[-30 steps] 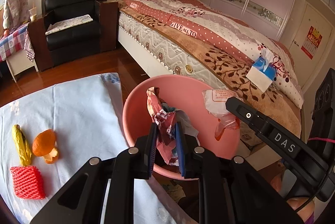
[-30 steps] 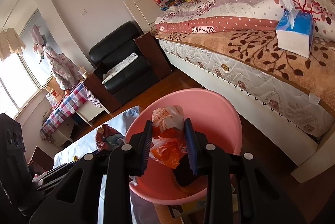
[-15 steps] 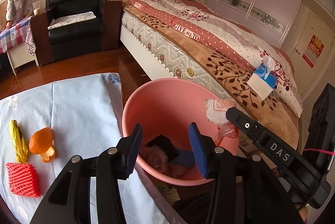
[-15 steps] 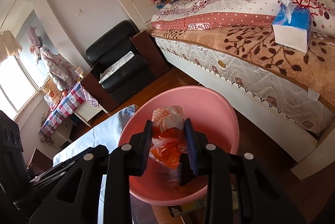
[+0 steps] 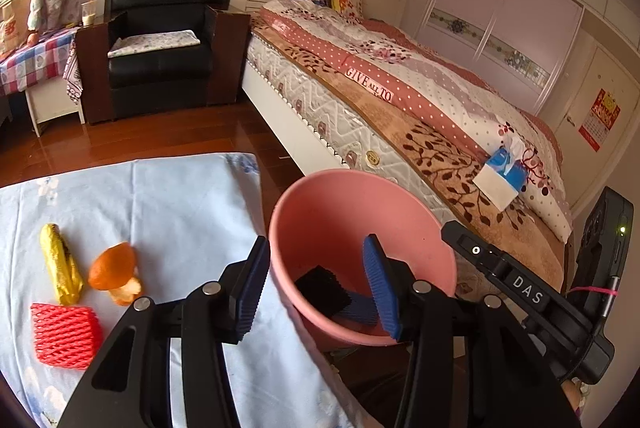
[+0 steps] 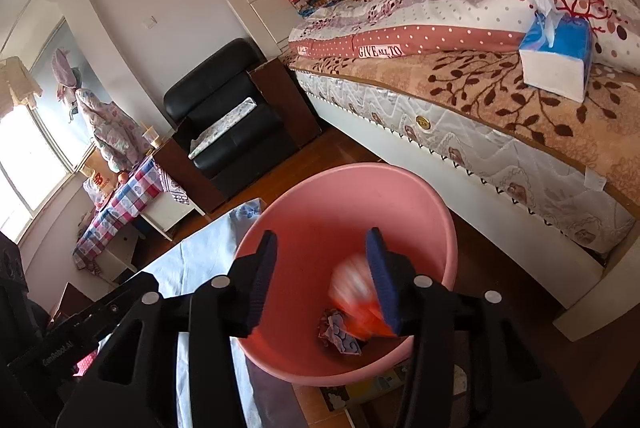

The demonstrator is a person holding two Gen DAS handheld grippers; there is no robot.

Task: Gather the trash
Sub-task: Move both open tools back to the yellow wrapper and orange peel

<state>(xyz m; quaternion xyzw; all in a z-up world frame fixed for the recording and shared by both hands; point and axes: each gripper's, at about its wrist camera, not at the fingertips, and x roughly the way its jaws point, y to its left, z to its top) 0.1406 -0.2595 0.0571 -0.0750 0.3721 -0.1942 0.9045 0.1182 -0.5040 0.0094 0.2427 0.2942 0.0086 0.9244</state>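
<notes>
Pink bin [image 6: 424,204] beside table edge, crumpled wrapper [image 6: 340,332] inside, blurred orange-white bag [image 6: 356,292] inside, peel [image 5: 116,274], yellow wrapper [image 5: 60,264], red foam net [image 5: 64,336] on cloth.

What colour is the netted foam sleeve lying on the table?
Bright red; the netted foam sleeve shows best in the left wrist view.

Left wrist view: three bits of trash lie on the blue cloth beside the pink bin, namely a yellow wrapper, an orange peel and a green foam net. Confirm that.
Not quite. The foam net is red, not green, as the left wrist view shows. The rest holds: it lies with the yellow wrapper and orange peel on the blue cloth beside the pink bin.
</notes>
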